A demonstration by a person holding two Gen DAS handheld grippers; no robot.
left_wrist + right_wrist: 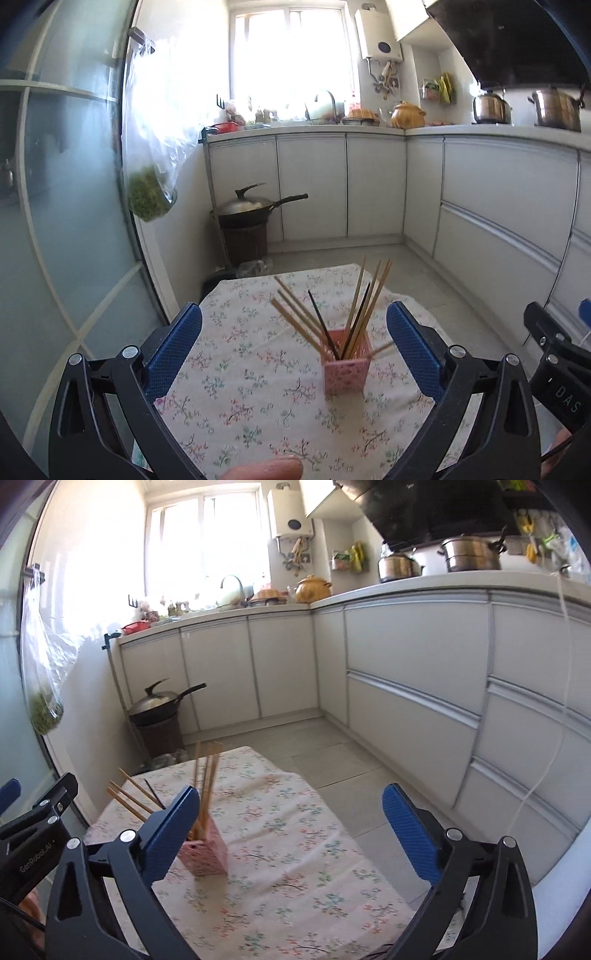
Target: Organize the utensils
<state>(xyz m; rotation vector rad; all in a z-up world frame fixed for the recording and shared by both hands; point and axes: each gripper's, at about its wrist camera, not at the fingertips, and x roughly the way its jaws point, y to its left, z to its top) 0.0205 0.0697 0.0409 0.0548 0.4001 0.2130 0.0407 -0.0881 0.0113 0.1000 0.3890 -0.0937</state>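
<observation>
Left wrist view: our left gripper (294, 354) nearest, jaws spread wide, grasping nothing, blue pads (173, 349) either side of frame. Between them, pink holder (345, 373) upright on floral tablecloth (240, 387), chopsticks (343, 310) fanned out of it, one dark among pale ones.

Right wrist view: our right gripper (291, 834) likewise released, empty. Pink holder (205, 854) partly behind left pad (171, 834), chopsticks (207, 786) standing in it. Wok (159, 705) on stand beyond table.
</observation>
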